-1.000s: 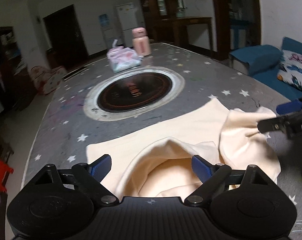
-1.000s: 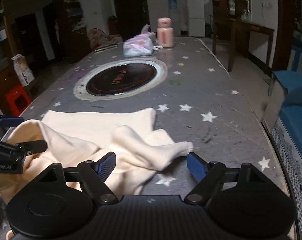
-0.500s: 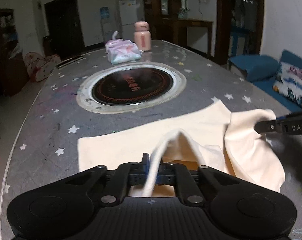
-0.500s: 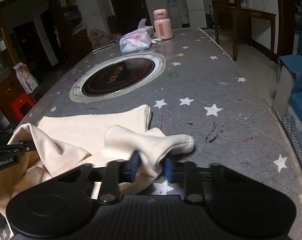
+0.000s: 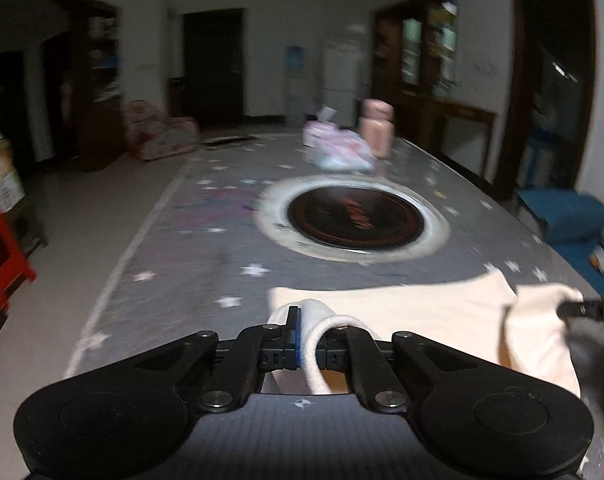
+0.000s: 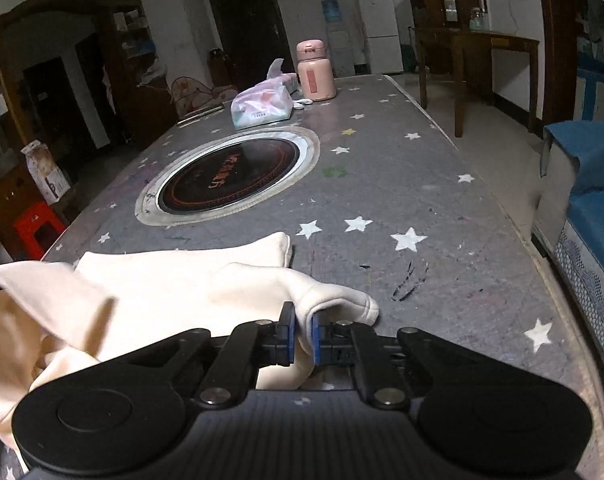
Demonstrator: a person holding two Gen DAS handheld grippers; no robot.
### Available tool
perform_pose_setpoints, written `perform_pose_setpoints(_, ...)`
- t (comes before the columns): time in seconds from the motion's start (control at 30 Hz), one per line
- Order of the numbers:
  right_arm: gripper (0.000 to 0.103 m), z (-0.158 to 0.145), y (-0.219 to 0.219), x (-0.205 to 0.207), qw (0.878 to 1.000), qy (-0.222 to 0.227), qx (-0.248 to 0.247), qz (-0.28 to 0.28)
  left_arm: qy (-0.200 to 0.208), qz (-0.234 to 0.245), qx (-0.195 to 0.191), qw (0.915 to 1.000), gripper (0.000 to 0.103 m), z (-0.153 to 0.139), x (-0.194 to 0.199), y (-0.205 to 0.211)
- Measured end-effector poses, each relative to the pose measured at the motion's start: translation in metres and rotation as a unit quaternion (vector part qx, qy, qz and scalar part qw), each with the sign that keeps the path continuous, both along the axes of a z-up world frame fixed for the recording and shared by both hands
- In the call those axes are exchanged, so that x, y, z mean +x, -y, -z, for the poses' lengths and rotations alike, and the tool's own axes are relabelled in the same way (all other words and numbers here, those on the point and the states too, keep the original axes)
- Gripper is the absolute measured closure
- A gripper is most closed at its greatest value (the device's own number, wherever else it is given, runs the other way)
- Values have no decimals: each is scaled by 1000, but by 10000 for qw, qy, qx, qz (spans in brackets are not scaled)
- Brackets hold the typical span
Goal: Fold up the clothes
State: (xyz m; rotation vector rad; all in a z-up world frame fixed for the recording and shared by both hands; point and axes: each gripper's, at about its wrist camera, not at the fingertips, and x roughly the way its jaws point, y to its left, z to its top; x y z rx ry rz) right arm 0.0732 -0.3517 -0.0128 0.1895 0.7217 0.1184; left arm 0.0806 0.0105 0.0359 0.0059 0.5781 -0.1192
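Observation:
A cream garment (image 5: 430, 312) lies crumpled on the near end of the grey star-patterned table (image 5: 206, 248). It also shows in the right wrist view (image 6: 174, 292). My left gripper (image 5: 312, 340) is shut on a fold of the garment at its left side. My right gripper (image 6: 302, 336) is shut on a fold at the garment's right side, beside a rounded cuff end (image 6: 358, 304). The right gripper's tip shows in the left wrist view (image 5: 590, 310), pinching the cloth. The left wrist view is blurred.
A round black induction hob (image 6: 230, 172) with a metal ring sits in the table's middle. A tissue pack (image 6: 262, 106) and a pink flask (image 6: 316, 72) stand at the far end. A blue sofa (image 6: 594, 200) is right of the table, a red stool (image 6: 36, 226) on the left.
Both grippers were open around the cloth a second ago and have shut on it. The left gripper has since swung left, pulling its fold with it.

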Motion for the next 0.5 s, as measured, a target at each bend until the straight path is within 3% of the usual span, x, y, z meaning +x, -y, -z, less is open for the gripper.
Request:
perform_pose_setpoints(0.2,96,-3,4,-7,9998,147,102,96,-15,-889,-252,9957,100,-1,-36,-54)
perform_pose_setpoints(0.33,97,-9,14,-19,9990,298,121,301,-355,-1266,-299,9909,99,14,-50,-79)
perform_pose_setpoints(0.5,97,-6,30,-28,9979,142,14,635,-782,-1542,-316,9844,96,32,-60,-98)
